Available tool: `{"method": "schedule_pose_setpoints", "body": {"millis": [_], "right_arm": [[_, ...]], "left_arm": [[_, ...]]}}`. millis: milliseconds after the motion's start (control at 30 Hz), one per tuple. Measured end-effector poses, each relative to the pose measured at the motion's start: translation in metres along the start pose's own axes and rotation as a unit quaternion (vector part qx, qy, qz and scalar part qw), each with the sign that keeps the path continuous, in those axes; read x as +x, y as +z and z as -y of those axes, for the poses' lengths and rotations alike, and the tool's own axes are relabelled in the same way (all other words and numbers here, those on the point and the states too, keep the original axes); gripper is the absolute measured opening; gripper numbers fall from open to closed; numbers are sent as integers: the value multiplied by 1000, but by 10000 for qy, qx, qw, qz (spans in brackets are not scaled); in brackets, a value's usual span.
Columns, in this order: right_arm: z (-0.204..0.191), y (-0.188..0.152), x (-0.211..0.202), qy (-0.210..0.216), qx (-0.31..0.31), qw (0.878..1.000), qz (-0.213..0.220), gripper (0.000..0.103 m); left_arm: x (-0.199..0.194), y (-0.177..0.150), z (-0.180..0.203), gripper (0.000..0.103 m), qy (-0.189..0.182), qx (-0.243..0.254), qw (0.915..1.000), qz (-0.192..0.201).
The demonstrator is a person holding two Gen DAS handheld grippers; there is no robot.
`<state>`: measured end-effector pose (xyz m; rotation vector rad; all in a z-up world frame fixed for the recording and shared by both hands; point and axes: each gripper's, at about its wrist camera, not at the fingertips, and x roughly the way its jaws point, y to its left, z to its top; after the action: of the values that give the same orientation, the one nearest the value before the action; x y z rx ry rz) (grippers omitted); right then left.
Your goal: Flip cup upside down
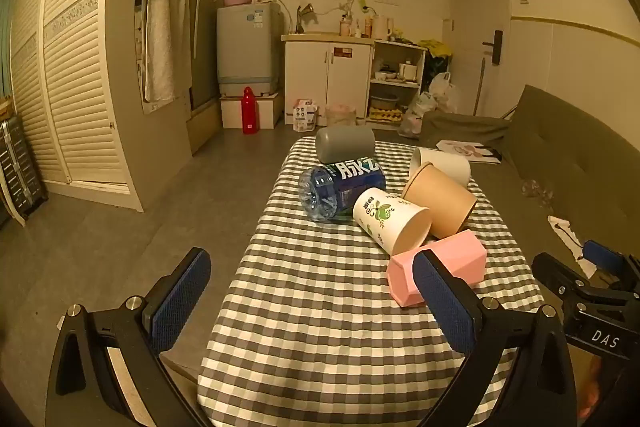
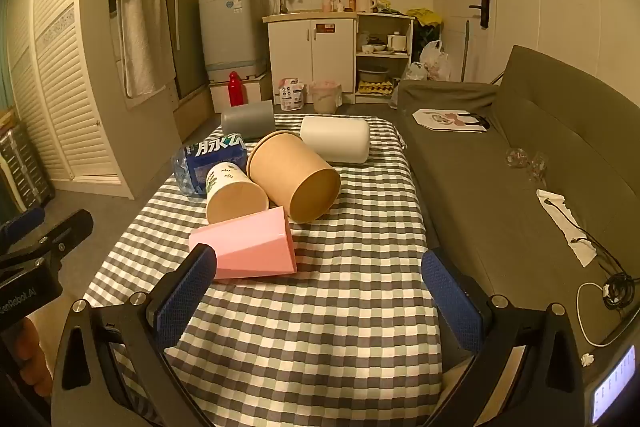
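Note:
Several cups lie on their sides on a checkered table [image 1: 320, 307] [image 2: 320, 307]: a pink faceted cup [image 1: 452, 263] [image 2: 248, 247] nearest, a white paper cup with green leaf print [image 1: 390, 221] [image 2: 234, 197], a large brown paper cup [image 1: 440, 203] [image 2: 296, 179], a white cup [image 1: 444, 165] [image 2: 336, 139] and a grey cup [image 1: 346, 143] [image 2: 248, 123]. My left gripper [image 1: 312, 299] is open and empty over the table's near left edge. My right gripper [image 2: 320, 291] is open and empty, just short of the pink cup.
A blue-labelled water bottle [image 1: 340, 191] [image 2: 208, 163] lies among the cups. A grey sofa [image 2: 520, 167] runs along the table's right side with cables and papers on it. Floor lies to the left. Kitchen cabinets [image 1: 328, 79] stand at the back.

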<state>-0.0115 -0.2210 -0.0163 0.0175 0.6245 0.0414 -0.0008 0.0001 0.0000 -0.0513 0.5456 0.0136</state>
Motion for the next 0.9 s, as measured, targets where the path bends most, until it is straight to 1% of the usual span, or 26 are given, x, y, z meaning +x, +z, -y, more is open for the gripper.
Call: {"method": "schedule_pose_setpoints", "body": {"millis": [267,900], "right_arm": [[0,0,-1,-3,8,10000,-15,103],[1,0,-1,-8,-7,10000,1,103]], "left_arm": [[1,3,-1,103,12,25,9999,-102],[1,-1,1,103,34,70,9999,-88]]}}
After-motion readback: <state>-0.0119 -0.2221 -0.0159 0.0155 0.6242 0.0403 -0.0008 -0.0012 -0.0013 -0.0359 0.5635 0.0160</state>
